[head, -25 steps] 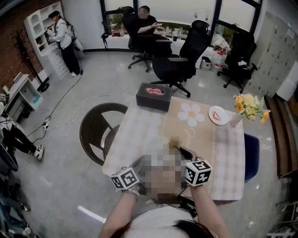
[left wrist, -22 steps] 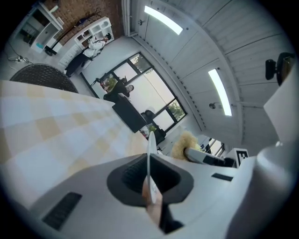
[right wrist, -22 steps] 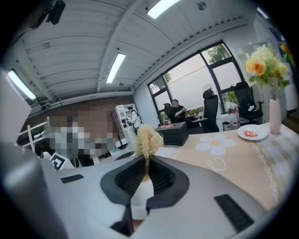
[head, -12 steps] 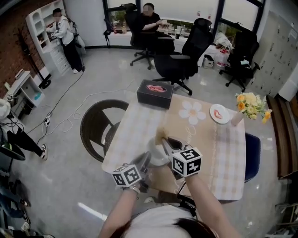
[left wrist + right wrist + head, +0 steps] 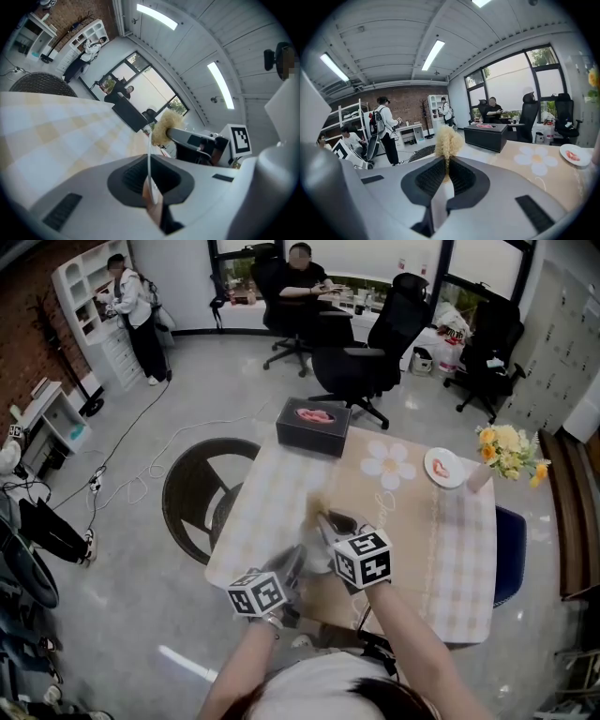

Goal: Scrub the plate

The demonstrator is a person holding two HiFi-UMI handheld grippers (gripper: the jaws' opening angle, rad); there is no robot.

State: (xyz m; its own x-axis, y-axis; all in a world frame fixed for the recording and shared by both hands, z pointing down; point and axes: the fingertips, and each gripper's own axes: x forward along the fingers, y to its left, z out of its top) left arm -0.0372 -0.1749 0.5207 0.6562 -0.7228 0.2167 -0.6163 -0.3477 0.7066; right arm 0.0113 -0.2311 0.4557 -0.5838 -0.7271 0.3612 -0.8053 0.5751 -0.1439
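Now your left gripper (image 5: 150,182) is clamped on the white plate (image 5: 149,157), edge-on above the checked table (image 5: 56,136). Your right gripper (image 5: 445,177) pinches the tan scrubber (image 5: 448,140), its tuft at the plate's rim.

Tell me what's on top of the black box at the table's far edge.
On the black box a pink item lies in the middle of its top. What it is cannot be told from here, and the inside of the box is covered.

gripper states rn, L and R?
Left gripper: shut on the plate, held edge-on.
Right gripper: shut on the scrub brush.
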